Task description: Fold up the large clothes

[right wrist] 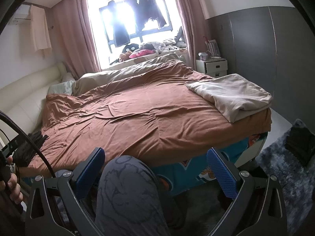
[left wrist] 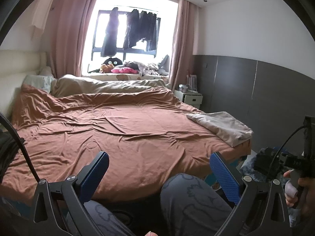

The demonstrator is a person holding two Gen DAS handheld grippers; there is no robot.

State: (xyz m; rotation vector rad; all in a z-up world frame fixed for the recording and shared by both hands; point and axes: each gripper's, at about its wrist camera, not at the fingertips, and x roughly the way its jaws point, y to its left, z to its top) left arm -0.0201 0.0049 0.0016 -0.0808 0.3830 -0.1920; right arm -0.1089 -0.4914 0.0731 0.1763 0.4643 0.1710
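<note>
Garment: the beige, soft-looking folded cloth [right wrist: 234, 96] lies on the bed's far right corner, overhanging the foot edge slightly; I count one, and I judge it is the piece to work on, or one already done.
Left claw: my left gripper [left wrist: 159, 169] hangs spread wide with nothing between its blue ribbed pads [left wrist: 224, 175], low over the near edge of the bed, above the person's knees in grey printed trousers [left wrist: 195, 202].
Right claw: my right gripper [right wrist: 155, 165] is likewise spread and empty, held near that same edge over one knee; both sit back, I think, because no cloth is within reach yet.
Bed: the rust-brown wrinkled duvet [left wrist: 118, 129] covers most of the top, leaving a wide flat working space at its middle.
Count: two claws, one beige cloth, one duvet.
Beyond: a dark bundled fabric [right wrist: 29, 147] sits at the bed's left edge; whether it is clothing I cannot tell.
</note>
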